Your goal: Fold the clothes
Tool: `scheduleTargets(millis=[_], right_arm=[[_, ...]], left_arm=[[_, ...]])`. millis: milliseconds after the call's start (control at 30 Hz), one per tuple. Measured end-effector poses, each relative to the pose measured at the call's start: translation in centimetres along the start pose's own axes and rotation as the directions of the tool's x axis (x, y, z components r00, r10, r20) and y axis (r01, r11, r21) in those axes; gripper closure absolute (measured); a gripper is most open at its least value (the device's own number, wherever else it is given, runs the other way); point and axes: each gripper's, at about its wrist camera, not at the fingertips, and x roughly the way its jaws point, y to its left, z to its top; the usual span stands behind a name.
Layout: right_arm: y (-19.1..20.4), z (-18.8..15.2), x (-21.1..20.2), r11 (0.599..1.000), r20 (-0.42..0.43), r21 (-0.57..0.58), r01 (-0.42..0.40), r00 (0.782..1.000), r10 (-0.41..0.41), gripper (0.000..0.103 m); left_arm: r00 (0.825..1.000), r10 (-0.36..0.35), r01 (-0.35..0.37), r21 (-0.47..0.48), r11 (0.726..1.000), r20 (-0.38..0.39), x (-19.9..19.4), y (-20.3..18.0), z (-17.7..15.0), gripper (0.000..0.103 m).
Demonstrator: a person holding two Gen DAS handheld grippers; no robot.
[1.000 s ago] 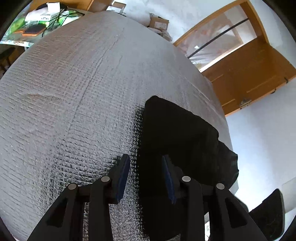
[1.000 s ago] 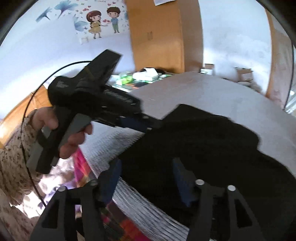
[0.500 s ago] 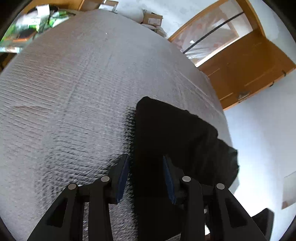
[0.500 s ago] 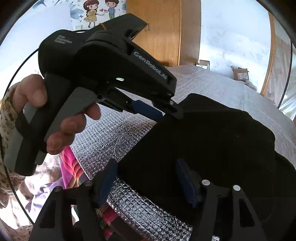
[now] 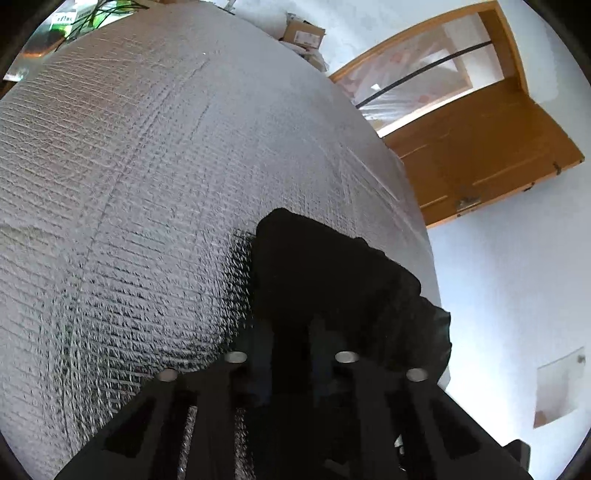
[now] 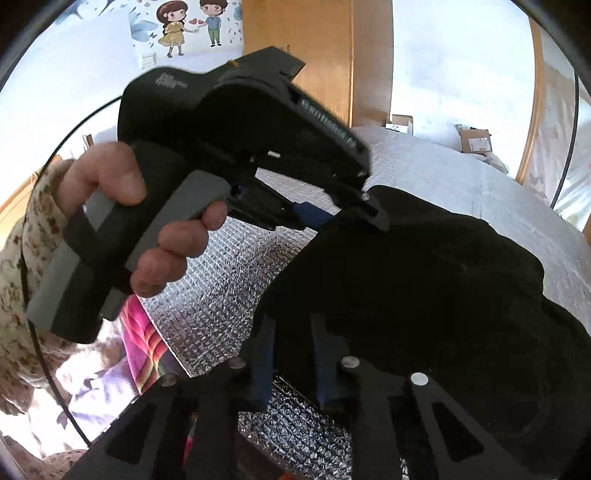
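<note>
Since the earlier frames both pairs of jaws have been closing, and each now has the near edge of the black, soft fabric garment between its fingers. The left gripper has also slid in over the cloth; a second ago one of its blue pads stood over bare surface.

The garment lies on the silver, quilted foil-covered table, bunched toward the near corner, and its right-hand part droops past the table edge in the left wrist view. The left gripper is clamped on the edge of the cloth, and the right gripper is pinched on the same near hem further along. In the right wrist view a hand with a floral sleeve squeezes the grey trigger of the left tool.

Progress looks early to me: the cloth is a rumpled heap with no neat fold visible, so this reads as taking hold before a lift or spread. Flattening and all the folds appear to remain.

As for containers, brown cardboard boxes sit beyond the table's far end; their contents cannot be made out.
</note>
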Motion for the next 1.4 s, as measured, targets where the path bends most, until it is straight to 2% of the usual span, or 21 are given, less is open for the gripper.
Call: scheduleTargets(millis=[100, 200, 533, 667, 800, 900, 1267, 1333, 1400], right_arm=[[0.0, 0.2, 0.0, 1.000, -0.001, 0.005, -0.010, 1.000, 0.010, 0.089], [0.3, 0.6, 0.2, 1.000, 0.007, 0.005, -0.029, 1.000, 0.029, 0.089], [4.2, 3.1, 2.5, 0.990, 0.000, -0.038, -0.138, 0.990, 0.138, 0.090], [6.0, 4.1, 3.2, 0.981, -0.003, -0.057, -0.184, 0.983, 0.184, 0.090], [7.6, 5.0, 3.5, 0.974, -0.003, -0.066, -0.218, 0.976, 0.218, 0.090], [8.4, 5.1, 3.7, 0.970, -0.011, -0.073, -0.230, 0.973, 0.230, 0.090], [6.5, 6.0, 5.1, 0.961, -0.040, -0.042, -0.272, 0.962, 0.270, 0.087], [5.6, 6.6, 4.7, 0.959, -0.022, -0.036, -0.281, 0.960, 0.281, 0.086], [4.7, 7.0, 3.8, 0.960, 0.009, -0.034, -0.278, 0.960, 0.278, 0.086]], left_arm=[[0.999, -0.037, 0.037, -0.035, 0.999, 0.012, -0.6, 0.9, 0.2, 0.093], [0.999, -0.029, 0.030, -0.028, 0.999, 0.029, -1.1, 1.4, 0.7, 0.093], [0.994, 0.052, -0.045, -0.065, 0.997, 0.101, -4.7, 3.9, 2.6, 0.093], [0.988, 0.081, -0.068, -0.096, 0.993, 0.133, -6.8, 6.2, 2.9, 0.093], [0.984, 0.099, -0.082, -0.119, 0.990, 0.145, -8.5, 8.1, 2.8, 0.093], [0.983, 0.118, -0.100, -0.122, 0.987, 0.143, -8.9, 8.2, 2.7, 0.093], [0.979, 0.156, -0.132, -0.176, 0.975, 0.130, -8.7, 7.9, 2.4, 0.087], [0.970, 0.194, -0.169, -0.165, 0.972, 0.144, -9.0, 7.1, 2.2, 0.084], [0.954, 0.241, -0.224, -0.108, 0.969, 0.176, -9.4, 5.5, 1.8, 0.081]])
